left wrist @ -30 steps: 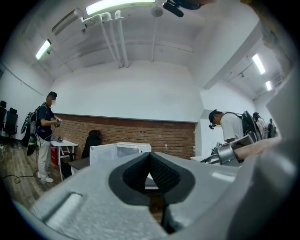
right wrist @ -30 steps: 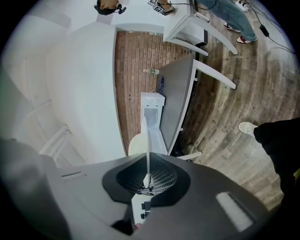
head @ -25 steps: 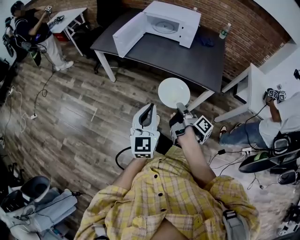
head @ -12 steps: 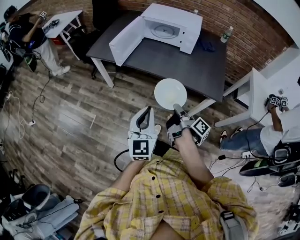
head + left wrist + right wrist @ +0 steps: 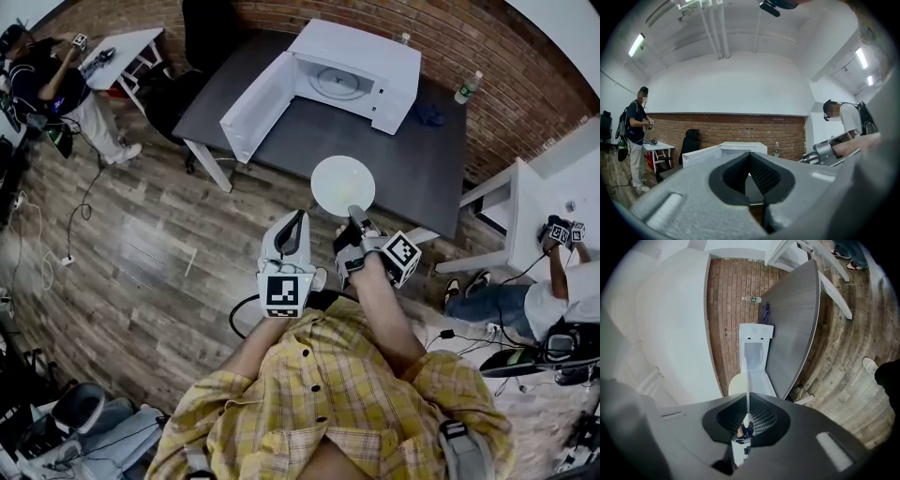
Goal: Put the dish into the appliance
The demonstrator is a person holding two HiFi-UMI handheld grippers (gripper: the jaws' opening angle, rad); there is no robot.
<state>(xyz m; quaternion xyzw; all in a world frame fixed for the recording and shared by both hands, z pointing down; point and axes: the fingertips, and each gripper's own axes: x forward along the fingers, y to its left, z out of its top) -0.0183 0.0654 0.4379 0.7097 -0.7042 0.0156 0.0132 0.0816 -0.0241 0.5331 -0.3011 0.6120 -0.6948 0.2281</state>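
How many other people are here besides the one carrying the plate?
2: one person stands at the far left beside a small white table; the other person is at the right edge near another white table. More may be hidden.

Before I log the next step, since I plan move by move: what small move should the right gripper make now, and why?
Probably carry the plate forward toward the microwave. The right gripper is shut on the plate's rim and holds it near the front edge of the table. The microwave's door stands open, and the plate is not yet inside.
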